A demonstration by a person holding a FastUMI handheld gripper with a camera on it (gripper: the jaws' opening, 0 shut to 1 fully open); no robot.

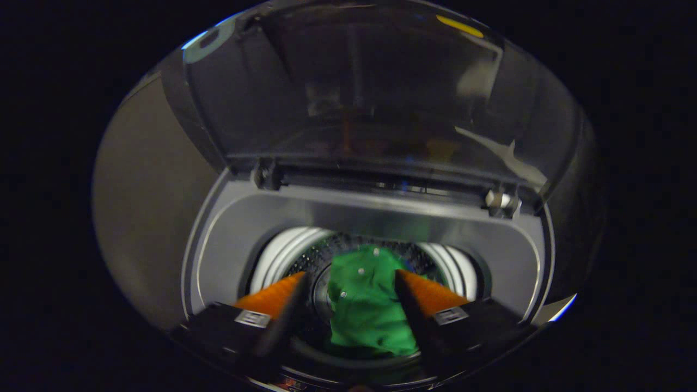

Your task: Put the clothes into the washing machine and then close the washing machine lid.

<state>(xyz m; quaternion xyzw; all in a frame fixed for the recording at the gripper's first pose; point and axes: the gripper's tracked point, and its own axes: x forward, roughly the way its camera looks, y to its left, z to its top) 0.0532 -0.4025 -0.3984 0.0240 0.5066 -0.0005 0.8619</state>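
Observation:
A green garment with small white buttons [366, 305] lies down inside the drum [321, 256] of the top-loading washing machine [245, 228]. My gripper [351, 277] hovers over the drum mouth, open, its fingers spread either side of the garment and not touching it. The cloth sits below and between the fingertips. The machine's dark see-through lid [359, 92] stands raised beyond the drum, held by two hinges [267, 175] at the back of the opening.
A grey plastic collar [506, 256] rings the drum opening, with a white inner ring [280, 253] below it. A plain wall [147, 212] rises beside the machine. The lid glass carries dim reflections.

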